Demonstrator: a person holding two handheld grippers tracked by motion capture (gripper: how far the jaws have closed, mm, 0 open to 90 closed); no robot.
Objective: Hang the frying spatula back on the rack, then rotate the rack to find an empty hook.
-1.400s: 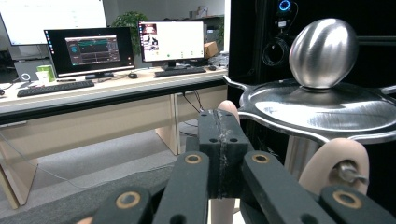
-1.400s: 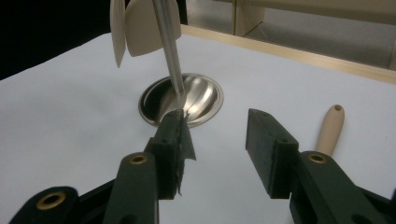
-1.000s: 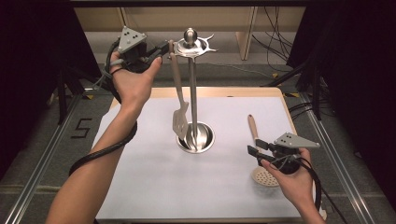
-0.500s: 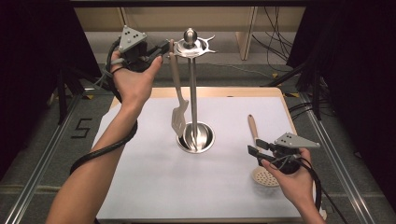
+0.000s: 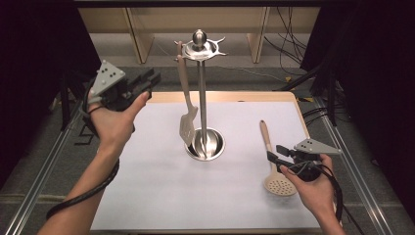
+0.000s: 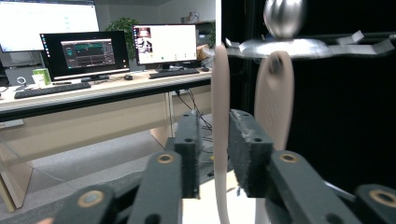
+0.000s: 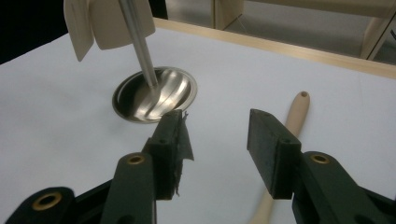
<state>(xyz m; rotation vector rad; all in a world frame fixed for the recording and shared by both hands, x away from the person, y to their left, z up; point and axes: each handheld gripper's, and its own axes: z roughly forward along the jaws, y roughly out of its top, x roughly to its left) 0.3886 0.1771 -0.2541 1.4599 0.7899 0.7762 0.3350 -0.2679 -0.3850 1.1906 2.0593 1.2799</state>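
Note:
A metal utensil stand (image 5: 202, 98) rises from a round base (image 7: 154, 95) in the middle of the white mat. A beige slotted spatula (image 5: 186, 105) hangs from a hook at its top; its handle (image 6: 273, 102) shows beyond my left jaws. My left gripper (image 5: 147, 83) is held in the air to the left of the stand, open, with nothing between its jaws. A beige skimmer spoon (image 5: 266, 139) lies flat on the mat at the right. My right gripper (image 5: 271, 156) hovers open just beside its handle (image 7: 299, 107), apart from it.
The white mat (image 5: 147, 181) lies on a wooden table (image 5: 230, 96). Metal rails (image 5: 39, 171) run along both sides. Beyond the table stand shelving and cables, and a desk with monitors (image 6: 88, 49) shows in the left gripper view.
My left gripper has let go of the spatula's handle and drawn back left and down from the stand's top. The spatula stays hanging. The right gripper has not moved.

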